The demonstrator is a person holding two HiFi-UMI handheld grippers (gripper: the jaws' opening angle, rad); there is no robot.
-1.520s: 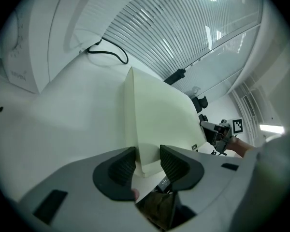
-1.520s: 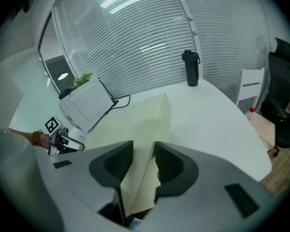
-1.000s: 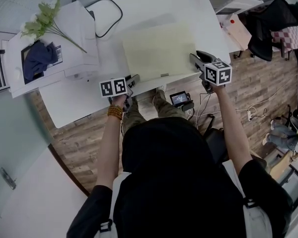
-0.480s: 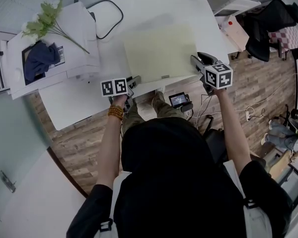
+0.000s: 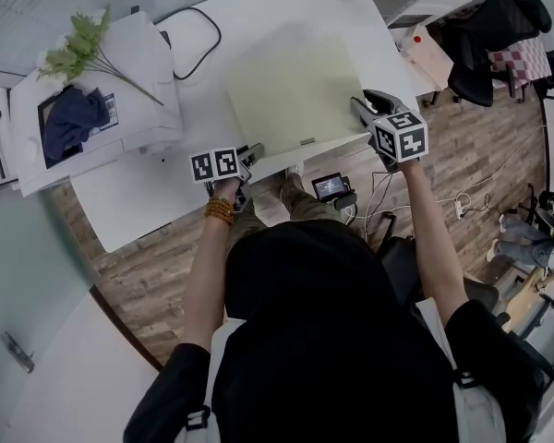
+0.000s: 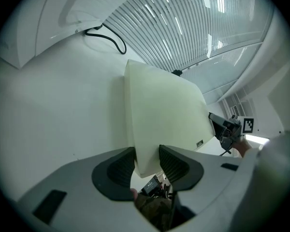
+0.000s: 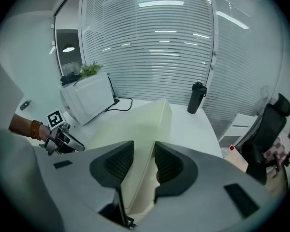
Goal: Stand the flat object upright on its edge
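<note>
Broadly, the white desk [image 5: 138, 187] fills the upper view. A pale green flat board [image 5: 295, 90] sits on it at 12 o'clock from the person, its near edge along the desk's front rim. The left gripper [image 5: 250, 154] clamps the board's 7 o'clock corner. The right gripper [image 5: 361, 109] clamps its 4 o'clock corner.

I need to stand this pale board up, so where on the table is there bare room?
Bare table lies between the board and the white box, and beyond the board, between cable and bottle. Crowded: the box top, with flowers and cloth.
</note>
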